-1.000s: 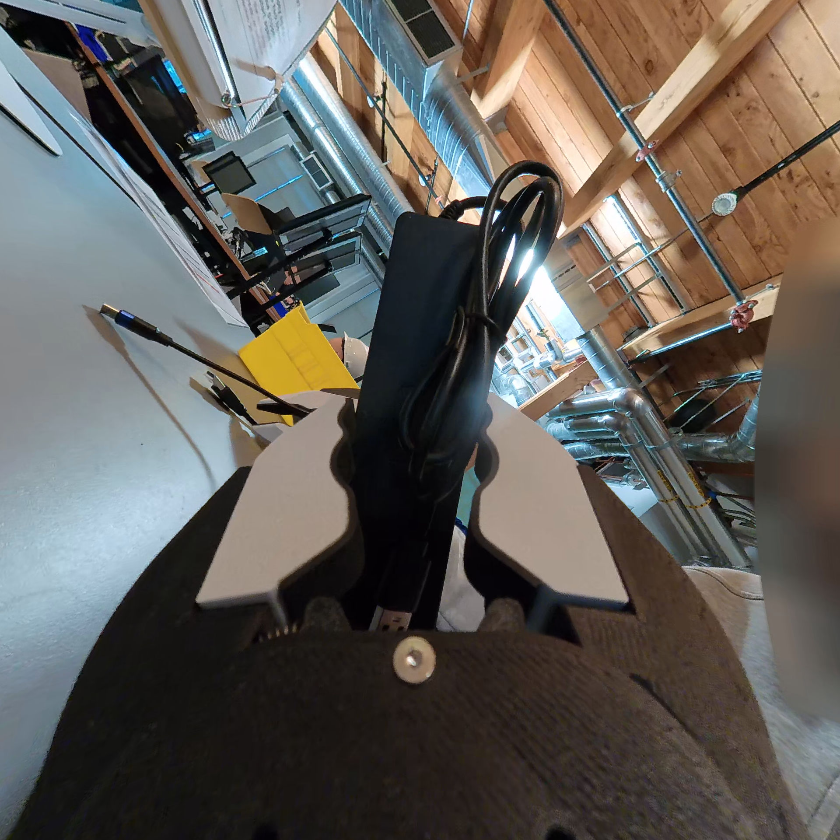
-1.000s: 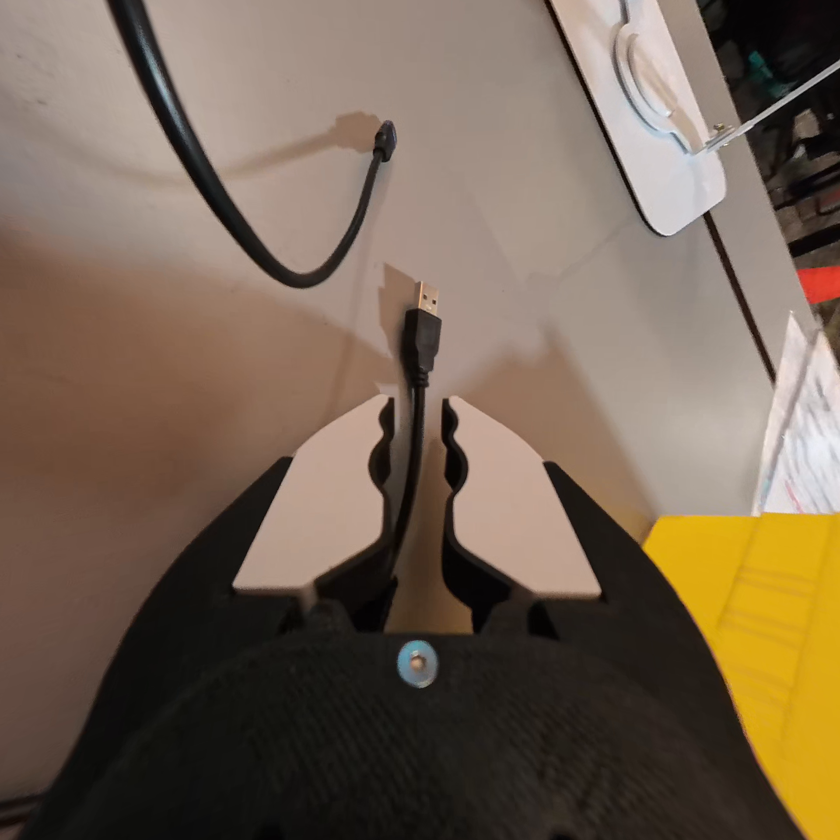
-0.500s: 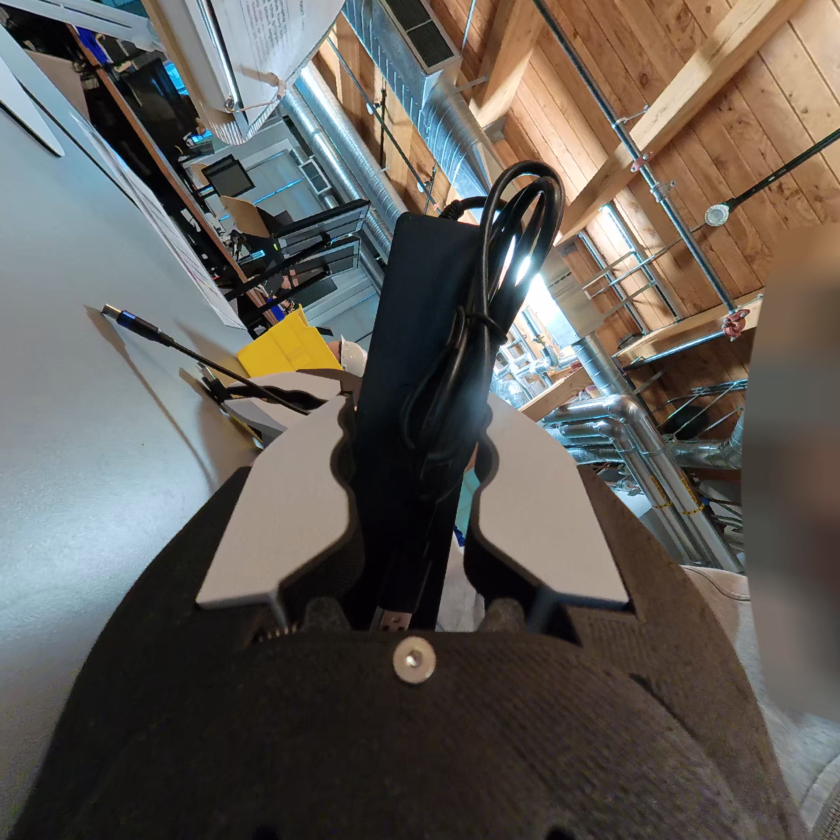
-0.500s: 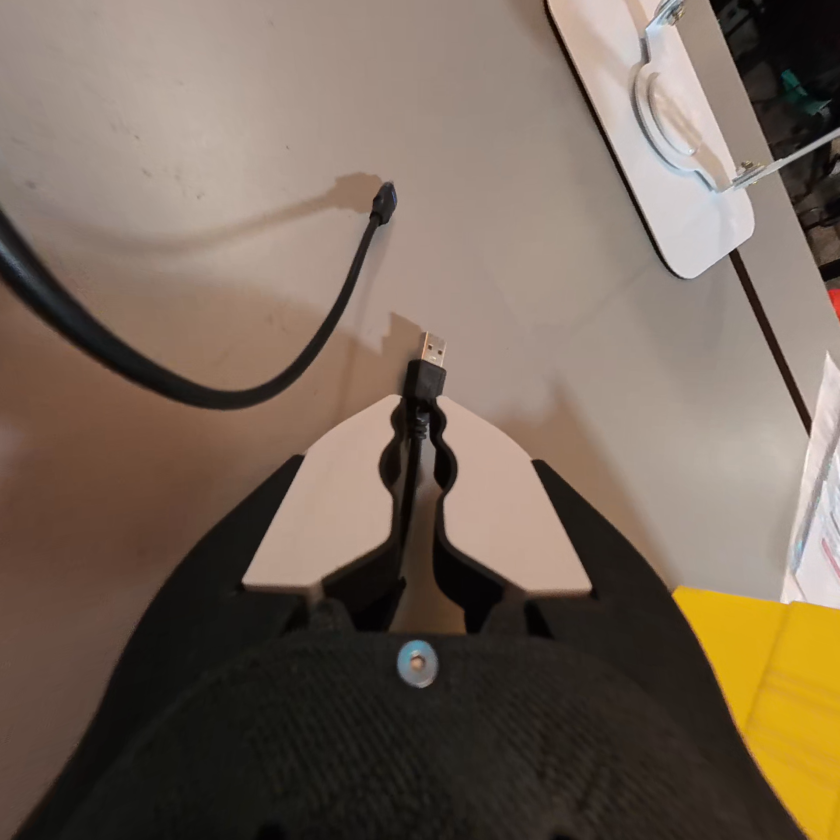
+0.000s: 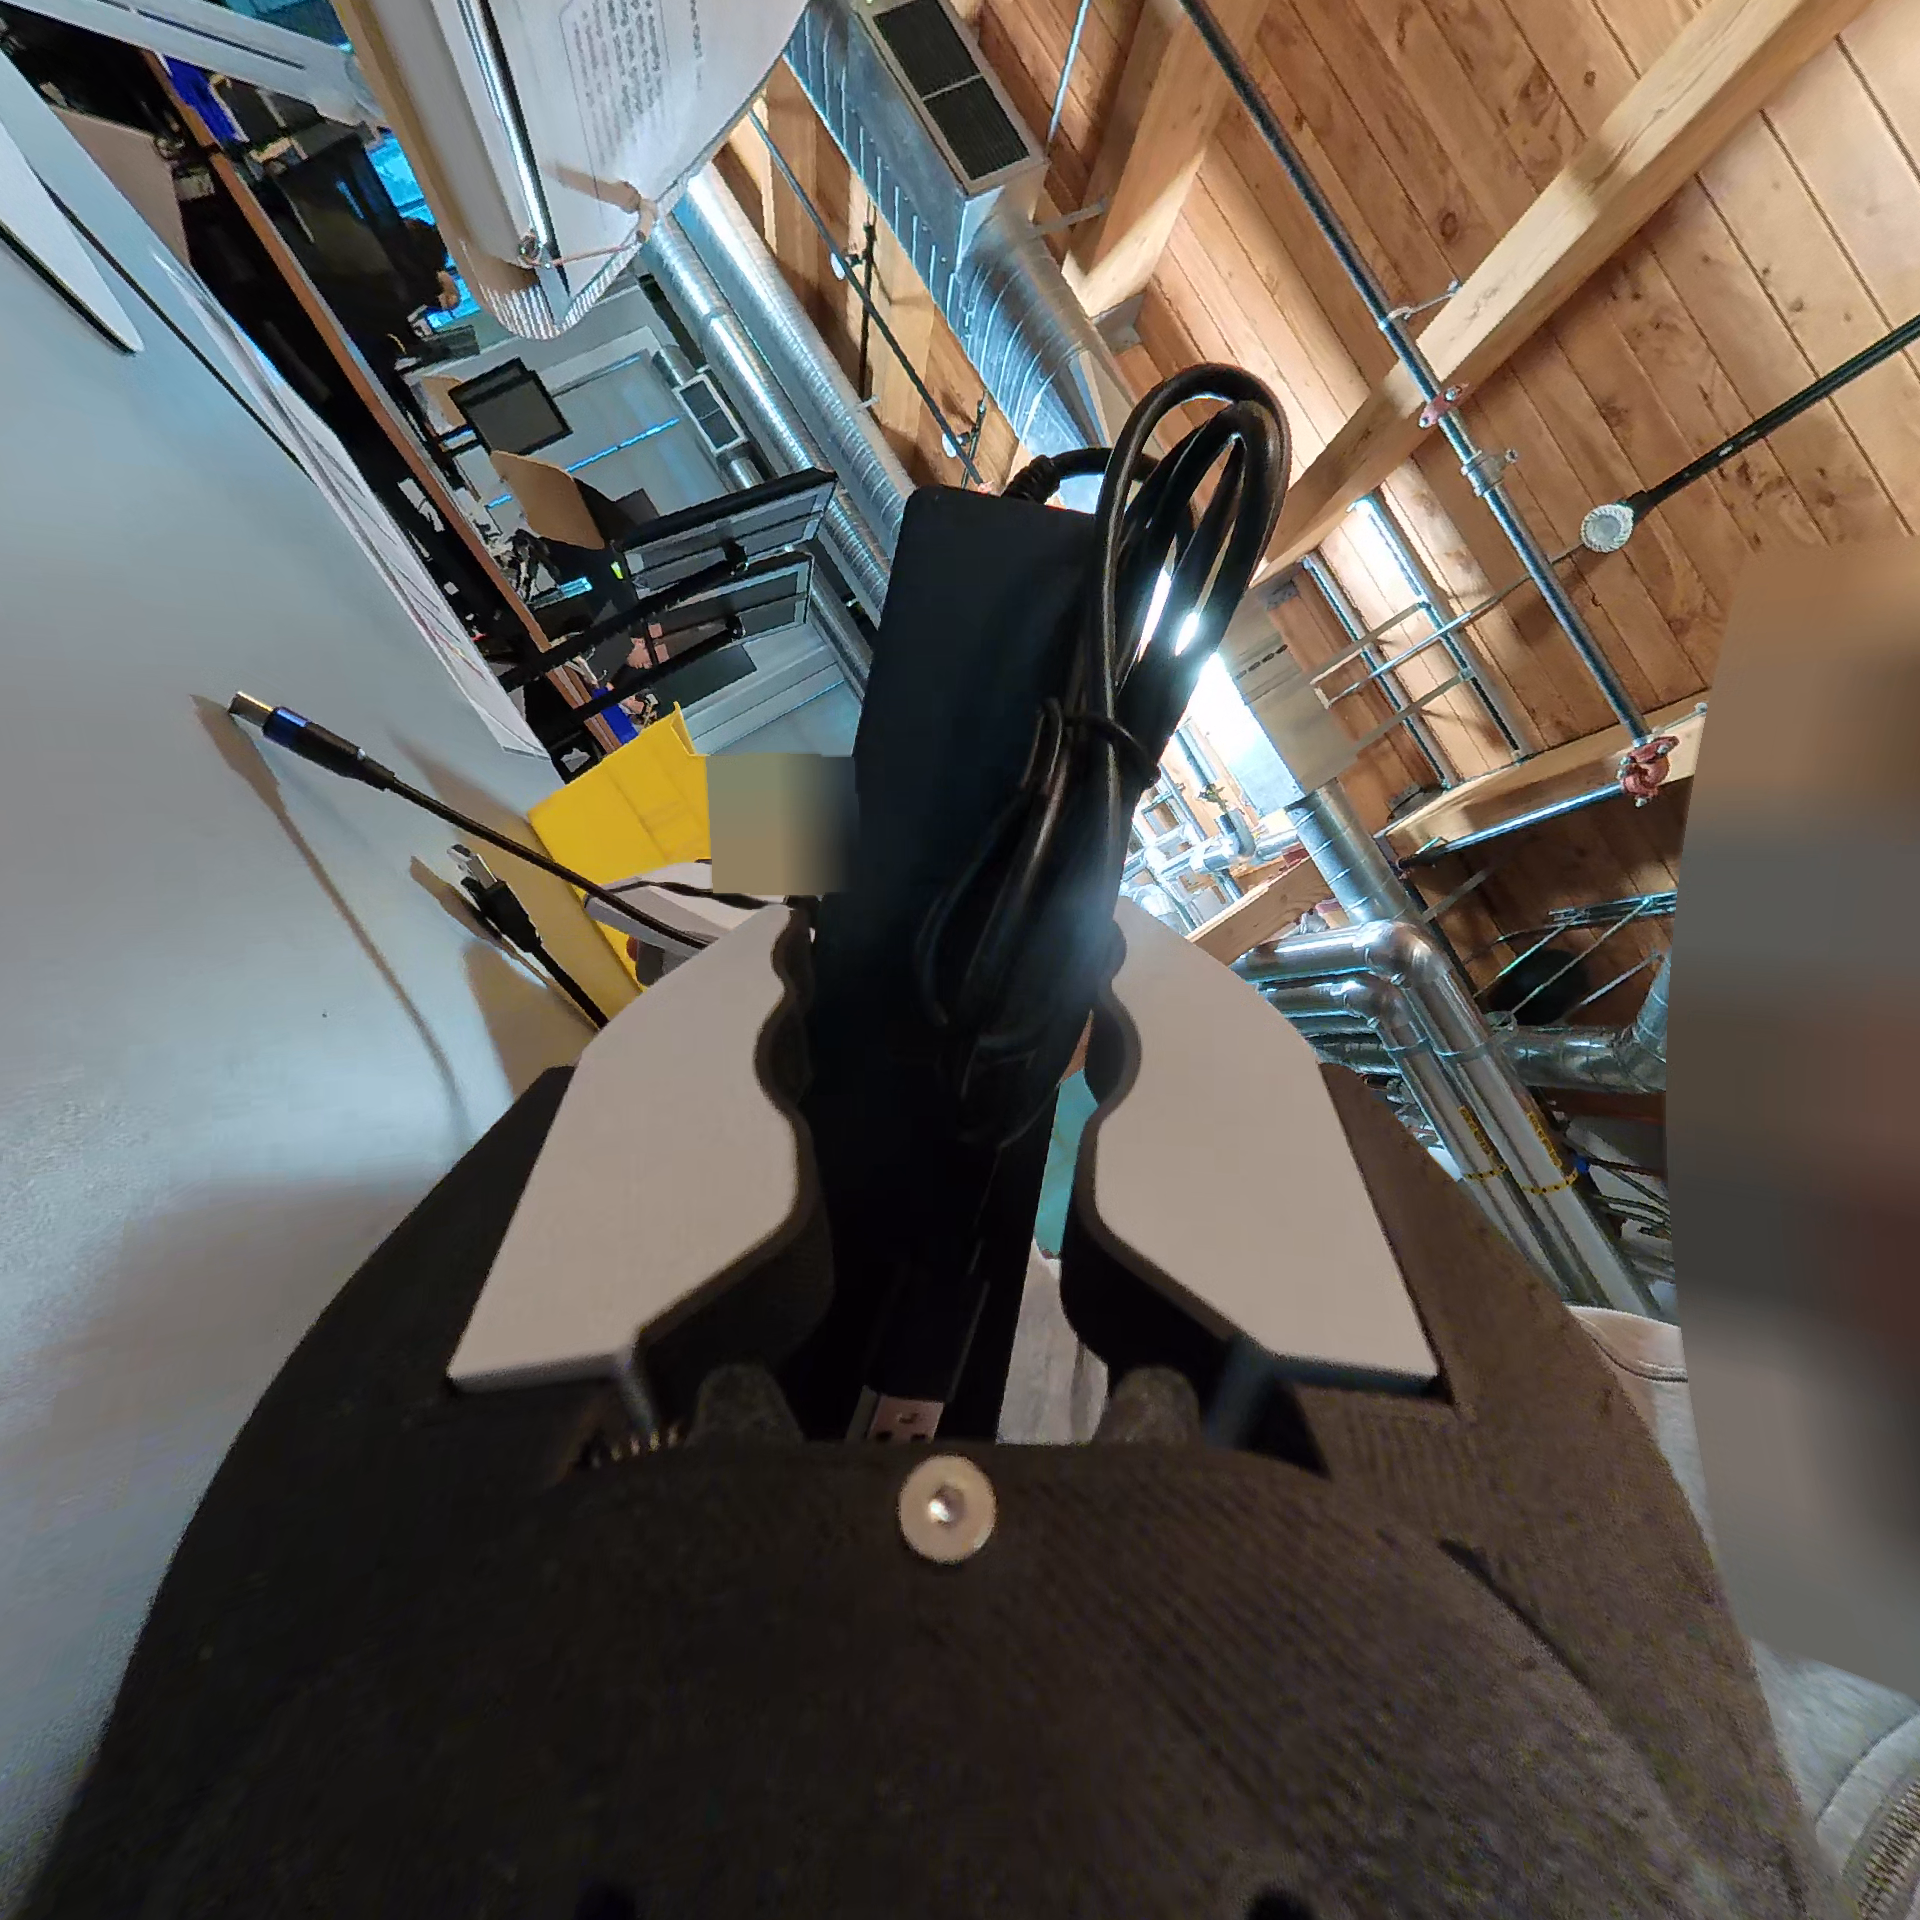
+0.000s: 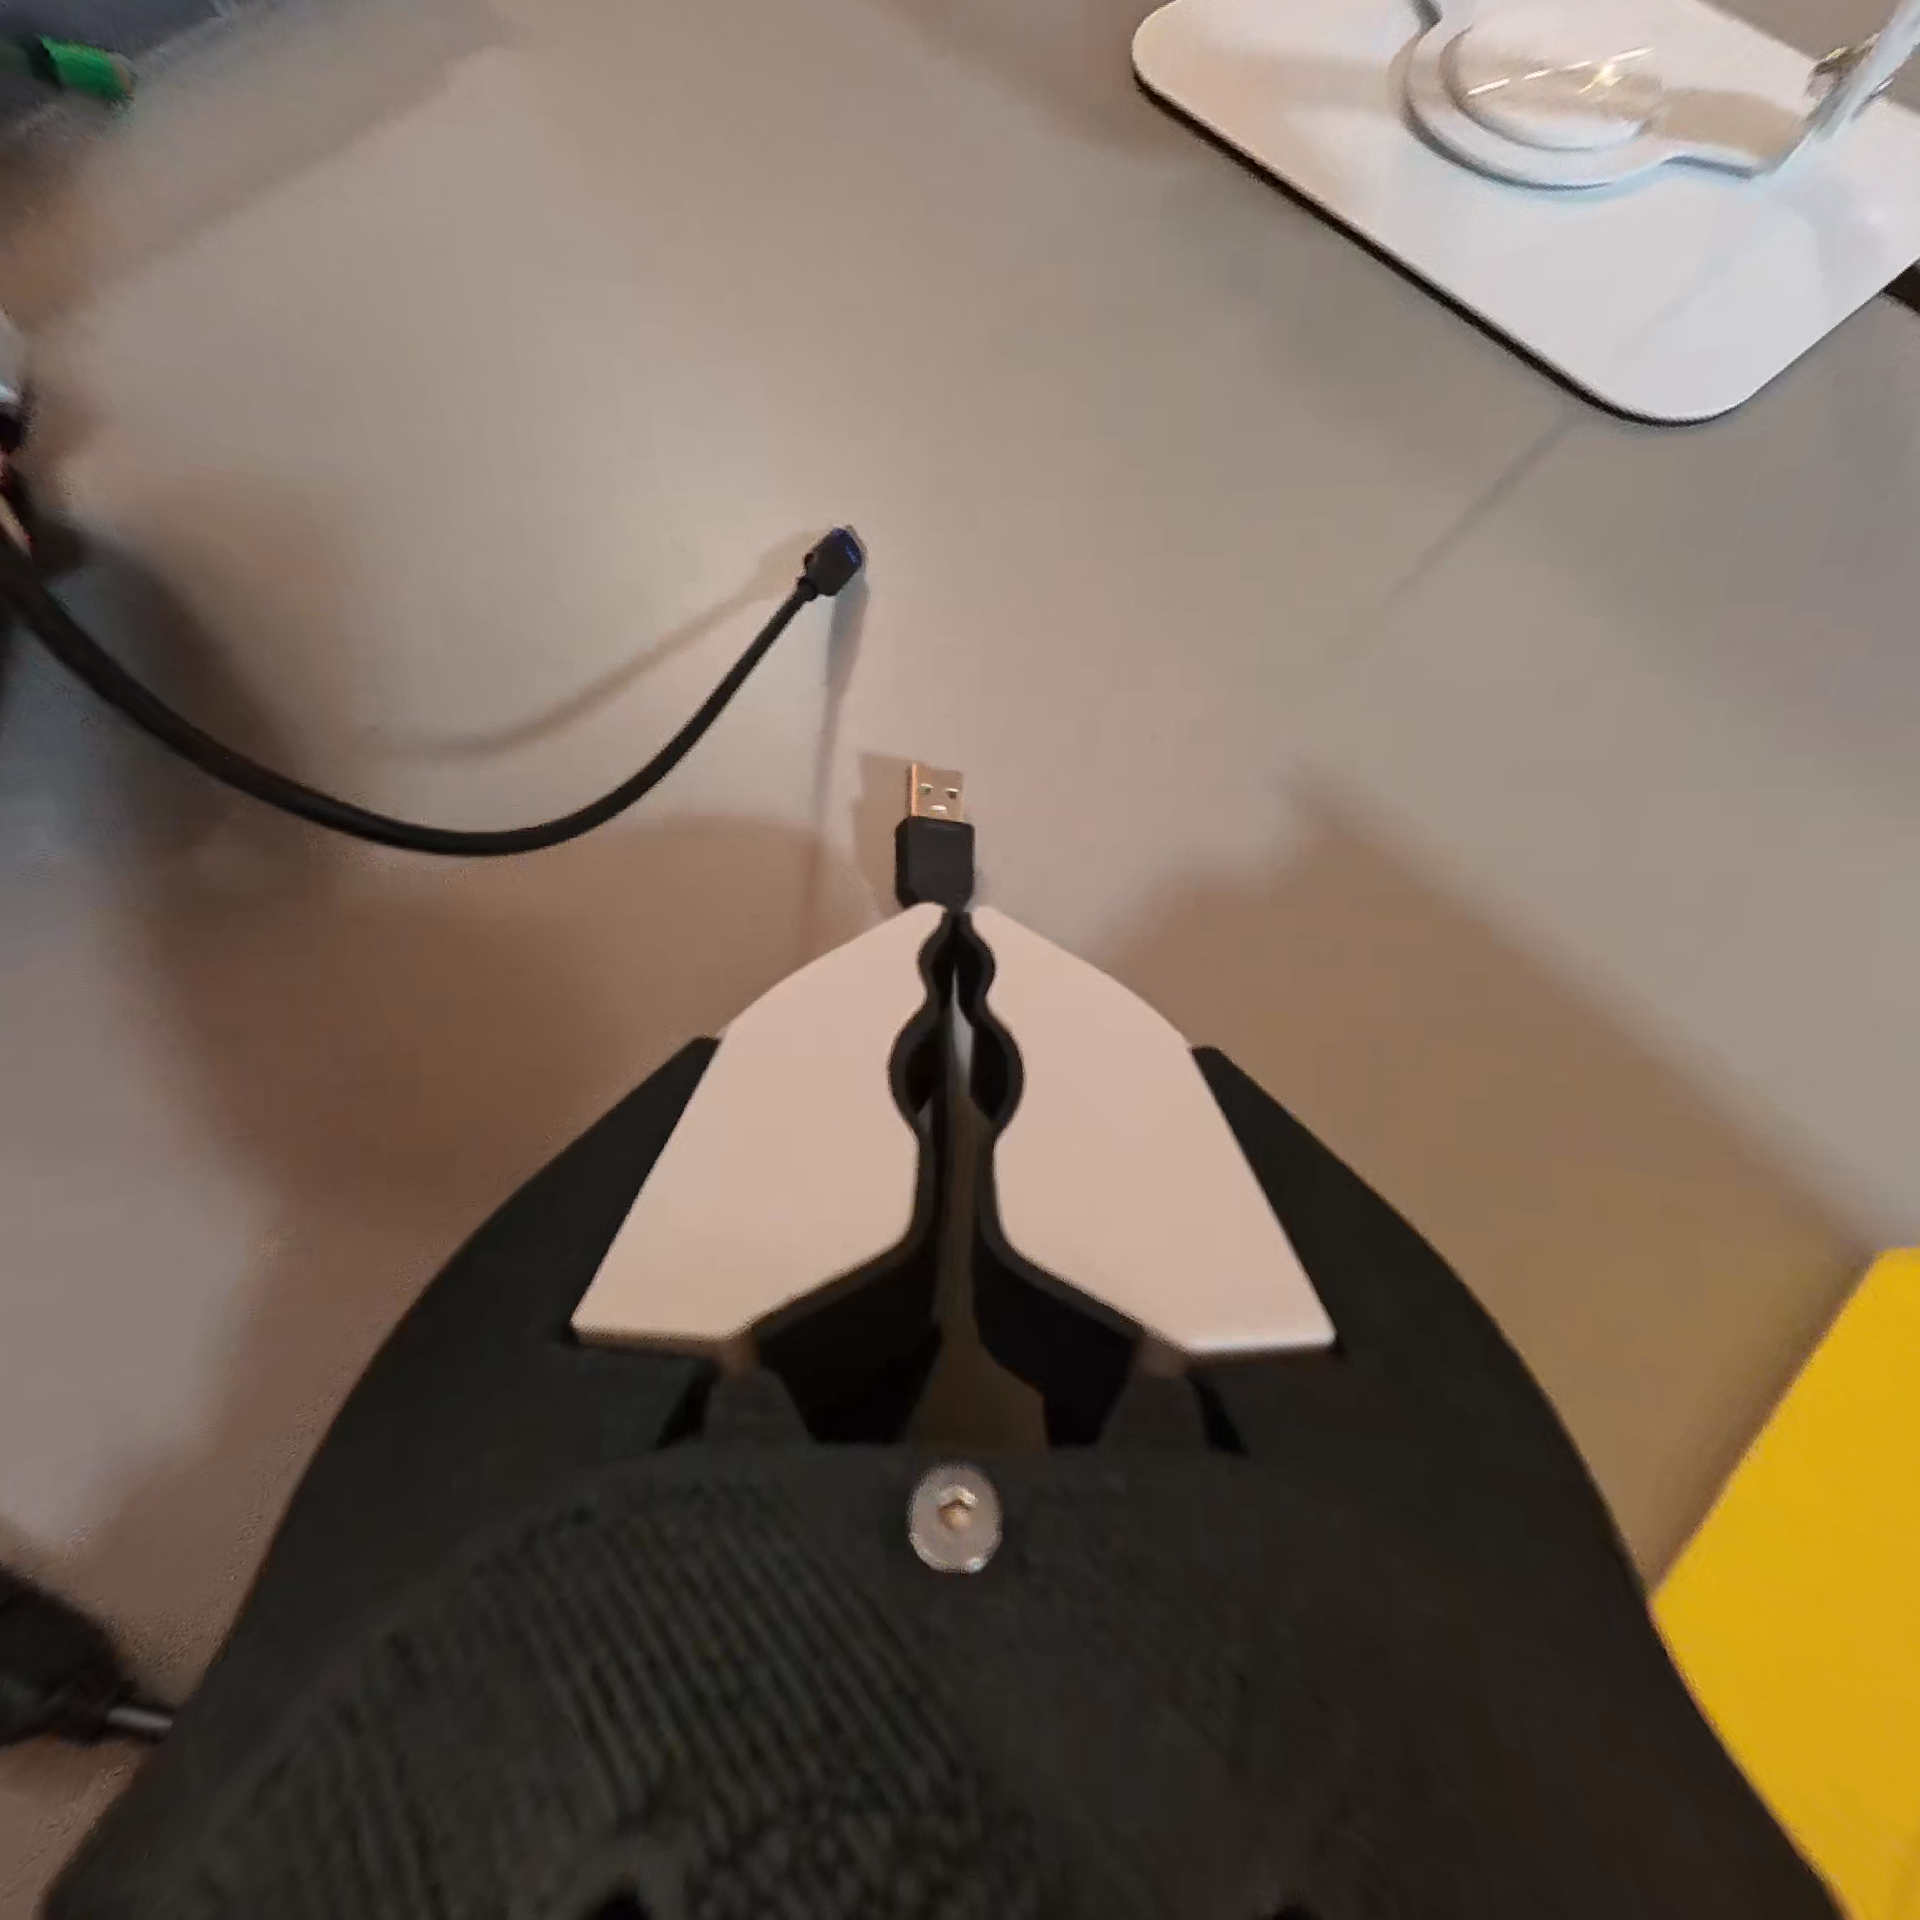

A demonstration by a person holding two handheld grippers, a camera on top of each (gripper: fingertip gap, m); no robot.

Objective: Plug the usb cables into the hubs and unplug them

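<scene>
Hidden: we cannot see the ports of the black USB hub (image 5: 966,790); its lower end sits behind the left gripper (image 5: 940,997). Blur patches cover part of the left wrist view.
Left gripper: clamped on the hub, held upright off the table, its own bundled black cord (image 5: 1132,686) against its face.
Right gripper (image 6: 948,920): we see it closed on the cable just behind the USB-A plug (image 6: 935,826), metal tip pointing forward.
Second cable (image 6: 665,758): loose on the table, its small plug (image 6: 831,556) near the USB-A plug, apart.
Surface: we note a grey table (image 6: 520,364), a white stand base (image 6: 1558,187), a yellow bin (image 6: 1808,1621).
Room: timber ceiling (image 5: 1558,260), silver ducts (image 5: 790,416).
</scene>
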